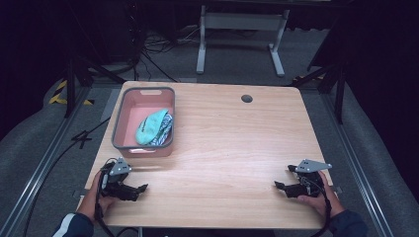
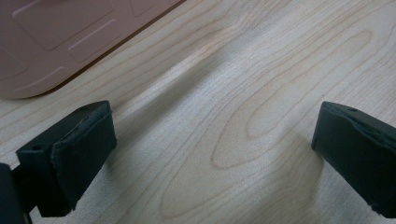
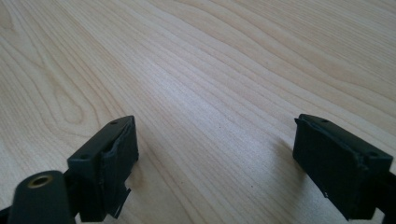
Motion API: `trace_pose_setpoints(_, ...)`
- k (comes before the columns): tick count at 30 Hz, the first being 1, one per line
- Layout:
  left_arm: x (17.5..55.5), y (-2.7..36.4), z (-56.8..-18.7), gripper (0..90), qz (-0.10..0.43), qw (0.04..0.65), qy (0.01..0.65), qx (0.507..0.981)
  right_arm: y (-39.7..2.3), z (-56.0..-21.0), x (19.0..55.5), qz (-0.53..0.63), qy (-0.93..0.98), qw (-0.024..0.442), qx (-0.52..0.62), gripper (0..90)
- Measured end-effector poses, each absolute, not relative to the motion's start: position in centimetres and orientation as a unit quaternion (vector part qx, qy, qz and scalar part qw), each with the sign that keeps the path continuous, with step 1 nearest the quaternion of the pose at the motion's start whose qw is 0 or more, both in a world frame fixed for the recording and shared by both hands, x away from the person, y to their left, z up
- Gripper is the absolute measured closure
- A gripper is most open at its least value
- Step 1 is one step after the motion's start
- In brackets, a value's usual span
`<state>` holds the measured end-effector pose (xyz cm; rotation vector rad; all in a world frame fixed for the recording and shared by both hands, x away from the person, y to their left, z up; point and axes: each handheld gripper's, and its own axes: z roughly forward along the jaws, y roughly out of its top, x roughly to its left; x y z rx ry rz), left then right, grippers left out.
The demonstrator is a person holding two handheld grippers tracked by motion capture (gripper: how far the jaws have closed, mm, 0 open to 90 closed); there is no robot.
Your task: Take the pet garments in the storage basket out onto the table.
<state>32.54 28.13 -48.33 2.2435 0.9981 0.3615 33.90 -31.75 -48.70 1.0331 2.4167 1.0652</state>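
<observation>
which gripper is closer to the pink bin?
The left gripper: it sits just in front of the pink bin at the table's near-left corner. The right gripper is across the table, near-right.

High view: overhead from near side, facing forward and down, whole table (image 1: pixel 232 143) framed. Gripper views: close above tabletop, along own jaws; left one shares pink bin (image 2: pixel 56 37) corner.

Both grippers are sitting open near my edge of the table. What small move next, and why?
Probably lift the left gripper toward the pink basket: its jaws stand open and empty, the basket sits just beyond it, and the teal cloth inside is the nearest thing to grasp.
</observation>
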Motion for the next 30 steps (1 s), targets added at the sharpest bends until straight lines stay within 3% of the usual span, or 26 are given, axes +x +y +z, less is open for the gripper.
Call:
trace_pose_setpoints(10,32.3,28.2,-48.2,0.5,0.135,0.32,0.386,0.854,-31.7,-48.7,33.8,0.369,0.841,0.156,0.364,14.8)
trace_pose_setpoints(15,32.2,28.7,-47.8,5.5,0.14,0.305,0.384,0.86,-31.7,-48.7,33.7,0.369,0.84,0.156,0.365,14.8)
trace_pose_setpoints(18,32.2,29.0,-47.4,16.1,0.137,0.297,0.401,0.856,-31.7,-48.7,33.8,0.369,0.841,0.156,0.365,14.8)
trace_pose_setpoints(23,32.1,29.1,-46.6,19.0,0.16,0.278,0.381,0.867,-31.7,-48.7,33.8,0.369,0.84,0.156,0.365,14.8)
trace_pose_setpoints(30,32.4,29.1,-44.0,19.7,0.154,0.311,0.373,0.86,-31.7,-48.7,33.8,0.369,0.841,0.155,0.364,14.8)
